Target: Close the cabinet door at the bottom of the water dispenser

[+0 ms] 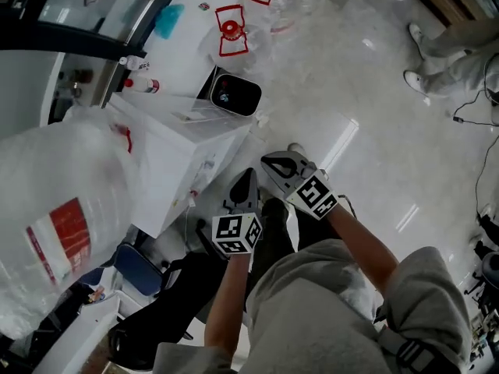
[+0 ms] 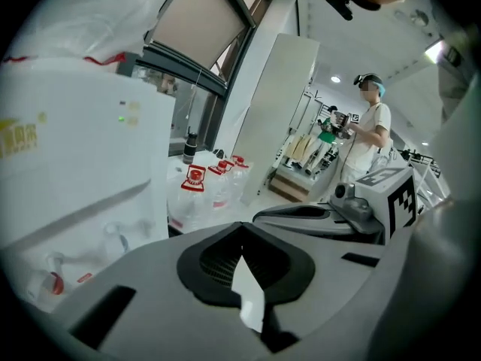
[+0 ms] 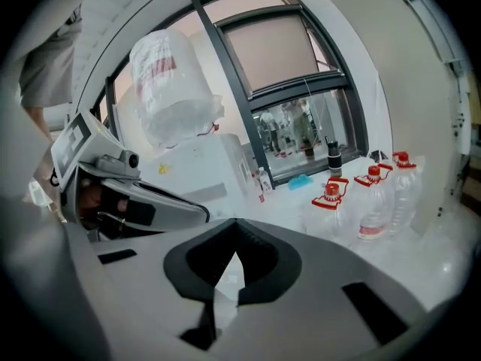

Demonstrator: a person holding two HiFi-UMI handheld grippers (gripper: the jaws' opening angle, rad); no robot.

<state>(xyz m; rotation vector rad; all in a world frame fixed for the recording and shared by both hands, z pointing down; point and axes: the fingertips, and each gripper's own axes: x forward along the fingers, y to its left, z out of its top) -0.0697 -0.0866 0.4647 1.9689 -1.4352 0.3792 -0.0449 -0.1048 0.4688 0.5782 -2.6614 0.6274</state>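
Note:
The white water dispenser (image 1: 175,158) stands at the left, seen from above, with a large clear bottle (image 1: 54,216) upside down on top. Its white front (image 2: 75,179) fills the left of the left gripper view; its bottom cabinet door is in none of the views. My left gripper (image 1: 245,179) is shut and holds nothing, close to the dispenser's front corner. My right gripper (image 1: 273,162) is shut and empty beside it, a little further out. Each gripper shows in the other's view: the right gripper (image 2: 301,213) and the left gripper (image 3: 135,201). Both are apart from the dispenser.
Several clear bottles with red caps (image 1: 231,29) stand on plastic sheeting on the floor beyond the dispenser. A dark-faced device (image 1: 235,93) sits next to the dispenser's far side. A blue chair (image 1: 140,267) is at lower left. A person's shoes (image 1: 421,37) are at upper right.

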